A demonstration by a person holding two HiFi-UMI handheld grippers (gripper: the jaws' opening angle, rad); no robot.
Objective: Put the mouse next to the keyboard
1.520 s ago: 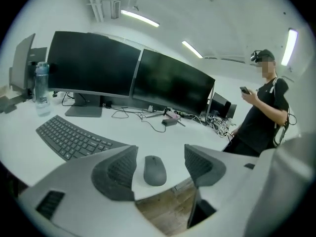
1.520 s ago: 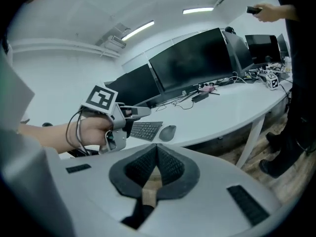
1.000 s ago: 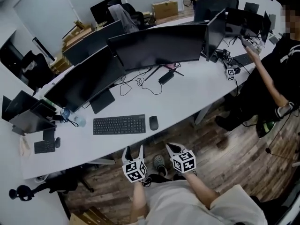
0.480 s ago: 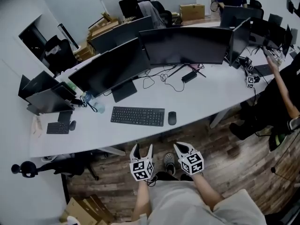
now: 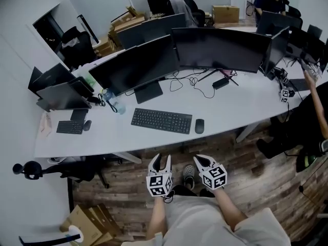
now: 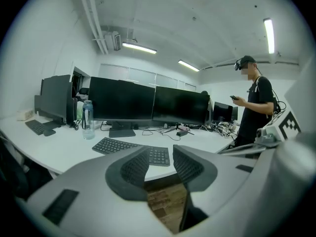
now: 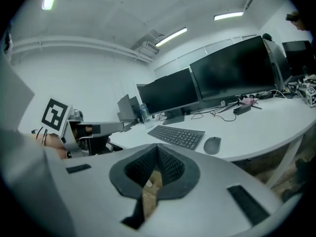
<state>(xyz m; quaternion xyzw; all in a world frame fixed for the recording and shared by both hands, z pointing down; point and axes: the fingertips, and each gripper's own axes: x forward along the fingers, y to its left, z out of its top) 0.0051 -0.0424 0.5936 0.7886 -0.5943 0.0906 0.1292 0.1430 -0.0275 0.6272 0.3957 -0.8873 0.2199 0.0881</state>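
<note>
Mouse [image 5: 199, 126] sat on white desk [image 5: 241, 106], just right of black keyboard [image 5: 161, 120]. Dark monitors [image 5: 220, 47], cables [image 5: 197, 83], clear bottle [image 5: 108, 97] stood behind. Left gripper [image 5: 160, 161] hung over plank floor [image 5: 246, 173] short of desk edge, ribbed jaws partly apart, just closing, empty. Right gripper [image 5: 201, 160] jaws together, empty. Mouse oval, smooth, black.

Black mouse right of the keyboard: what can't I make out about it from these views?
- Head view: black oval mouse is too small to show any cable or buttons.
- Left gripper view: the mouse is out of sight, apparently behind the left tongs, which have just been closing, empty.
- Right gripper view: the mouse's far side is hidden by its own body.
</note>
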